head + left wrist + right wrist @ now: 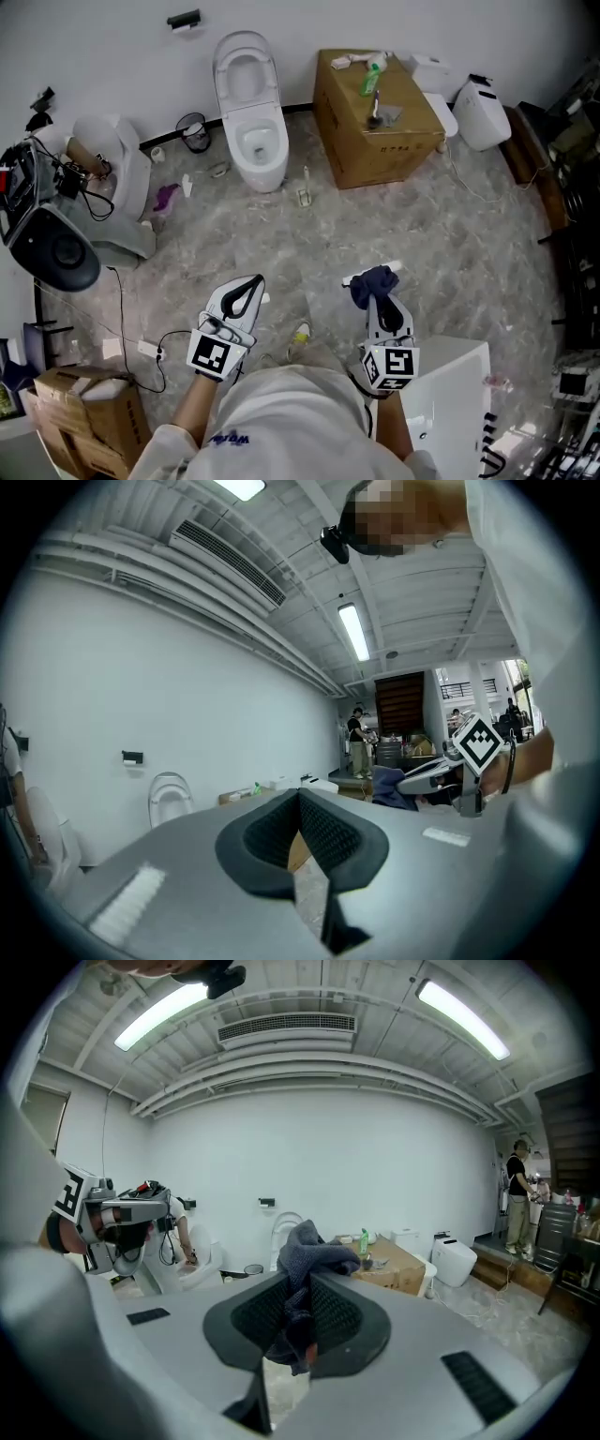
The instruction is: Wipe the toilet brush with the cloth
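Observation:
The toilet brush (305,187) stands in its holder on the marbled floor, just right of the white toilet (251,112) and far ahead of both grippers. My right gripper (376,289) is shut on a dark blue cloth (371,282); in the right gripper view the cloth (316,1252) bunches above the pads and hangs down between them at the right gripper (302,1288). My left gripper (254,282) is held level beside it, its jaws closed together with nothing between them, as the left gripper view (300,801) also shows.
A cardboard box (384,131) with a green bottle (371,77) stands right of the toilet. Another white toilet (482,114) sits far right, a third (122,173) at the left, near a black bin (195,132). Cables trail at lower left; a white cabinet (455,394) is by my right arm.

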Demonstrator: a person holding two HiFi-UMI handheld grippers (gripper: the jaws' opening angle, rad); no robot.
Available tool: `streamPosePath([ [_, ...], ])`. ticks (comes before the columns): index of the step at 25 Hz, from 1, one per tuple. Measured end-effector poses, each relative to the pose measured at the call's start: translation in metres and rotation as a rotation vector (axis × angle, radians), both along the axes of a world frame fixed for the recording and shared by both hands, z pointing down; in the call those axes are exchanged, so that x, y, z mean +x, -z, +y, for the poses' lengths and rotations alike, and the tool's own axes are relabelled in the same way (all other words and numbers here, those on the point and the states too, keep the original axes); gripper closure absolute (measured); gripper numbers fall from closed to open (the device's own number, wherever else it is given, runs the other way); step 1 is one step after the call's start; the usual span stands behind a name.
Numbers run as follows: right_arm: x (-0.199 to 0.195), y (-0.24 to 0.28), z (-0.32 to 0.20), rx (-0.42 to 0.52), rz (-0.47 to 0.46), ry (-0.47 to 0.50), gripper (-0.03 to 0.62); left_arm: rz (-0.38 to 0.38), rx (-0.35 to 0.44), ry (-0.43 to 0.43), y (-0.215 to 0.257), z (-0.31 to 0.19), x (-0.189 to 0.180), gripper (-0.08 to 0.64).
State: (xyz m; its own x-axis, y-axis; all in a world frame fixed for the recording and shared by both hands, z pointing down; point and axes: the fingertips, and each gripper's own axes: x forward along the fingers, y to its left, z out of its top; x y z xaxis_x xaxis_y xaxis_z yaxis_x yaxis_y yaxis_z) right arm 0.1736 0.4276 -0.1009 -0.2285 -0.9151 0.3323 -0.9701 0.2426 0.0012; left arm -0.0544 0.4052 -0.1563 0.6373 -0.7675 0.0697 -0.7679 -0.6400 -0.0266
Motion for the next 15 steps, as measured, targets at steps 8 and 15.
streamPosePath([
  [8,0.032,-0.019,-0.043,-0.021,-0.034,0.045,0.534,-0.046,-0.031,0.047,-0.008,-0.028,0.029,0.563],
  [15,0.051,-0.037,-0.060,-0.056,-0.077,0.043,0.534,-0.094,-0.074,0.062,-0.022,-0.046,0.040,0.563],
])
